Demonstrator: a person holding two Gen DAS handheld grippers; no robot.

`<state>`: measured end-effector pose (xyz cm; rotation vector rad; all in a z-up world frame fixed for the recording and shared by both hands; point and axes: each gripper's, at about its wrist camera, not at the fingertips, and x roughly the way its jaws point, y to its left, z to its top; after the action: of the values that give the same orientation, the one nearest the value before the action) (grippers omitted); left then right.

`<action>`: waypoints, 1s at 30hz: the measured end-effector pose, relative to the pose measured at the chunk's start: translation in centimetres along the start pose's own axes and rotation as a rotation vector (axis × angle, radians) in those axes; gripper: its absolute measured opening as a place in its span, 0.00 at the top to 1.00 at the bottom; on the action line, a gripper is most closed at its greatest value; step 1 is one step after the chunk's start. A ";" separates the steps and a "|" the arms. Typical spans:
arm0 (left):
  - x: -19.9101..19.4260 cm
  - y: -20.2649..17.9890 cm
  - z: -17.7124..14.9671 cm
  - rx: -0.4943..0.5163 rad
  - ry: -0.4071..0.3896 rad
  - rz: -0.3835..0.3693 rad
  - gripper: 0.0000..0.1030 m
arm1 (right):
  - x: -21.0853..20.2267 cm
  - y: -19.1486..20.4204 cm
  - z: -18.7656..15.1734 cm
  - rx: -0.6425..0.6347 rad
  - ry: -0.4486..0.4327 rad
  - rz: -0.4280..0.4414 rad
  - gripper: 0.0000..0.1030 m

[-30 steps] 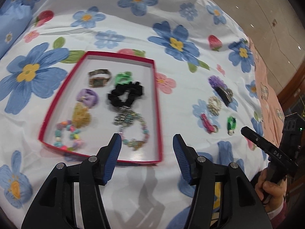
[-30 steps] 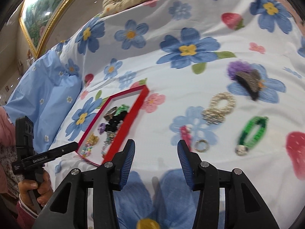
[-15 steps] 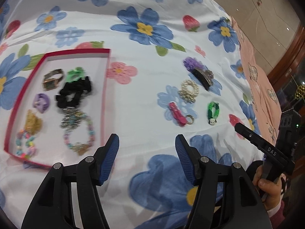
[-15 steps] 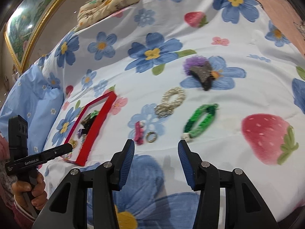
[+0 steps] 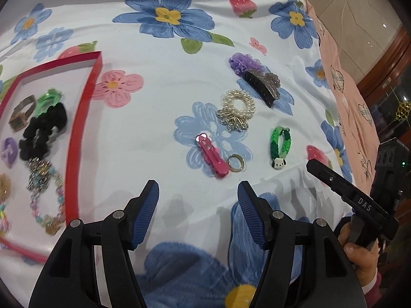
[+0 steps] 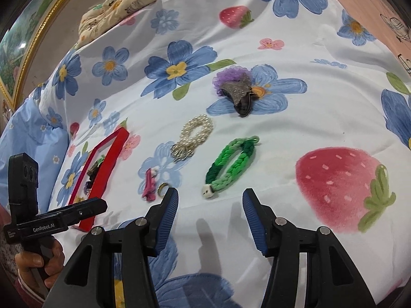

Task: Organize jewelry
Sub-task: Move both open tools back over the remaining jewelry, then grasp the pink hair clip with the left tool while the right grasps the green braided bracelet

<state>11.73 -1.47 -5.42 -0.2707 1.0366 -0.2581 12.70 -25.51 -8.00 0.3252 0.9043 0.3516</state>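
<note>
Jewelry lies in two spots on the flowery bed sheet [image 5: 159,118]: I count five loose pieces, a pink clip [image 5: 212,157], a small gold ring [image 5: 235,163], a pearl band [image 5: 237,107], a green braided band [image 6: 231,164] and a dark claw clip [image 5: 260,84] on a purple scrunchie [image 5: 242,63], and more pieces sit in the red tray [image 5: 77,133] on the left. I read "DAS" on my right gripper [image 6: 209,211] in the left view and "GenRobot.AI" on my left gripper [image 5: 197,206] in the right view. Both have just been opening, and they stand spread over the sheet with nothing between the blue pads.
</note>
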 end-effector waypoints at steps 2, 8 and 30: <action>0.6 -0.2 0.4 0.002 0.007 0.000 0.39 | 0.3 -0.2 0.3 0.001 0.003 -0.002 0.47; 2.6 -0.5 1.7 -0.003 0.015 0.008 0.39 | 1.6 -0.5 0.7 -0.009 0.021 -0.026 0.48; 5.2 -0.5 2.1 0.031 0.046 -0.055 1.00 | 4.7 -1.1 1.4 0.005 0.033 -0.071 0.91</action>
<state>16.00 -3.43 -8.42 -0.2667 1.0712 -0.3307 16.71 -24.67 -10.97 0.2917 0.9468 0.2904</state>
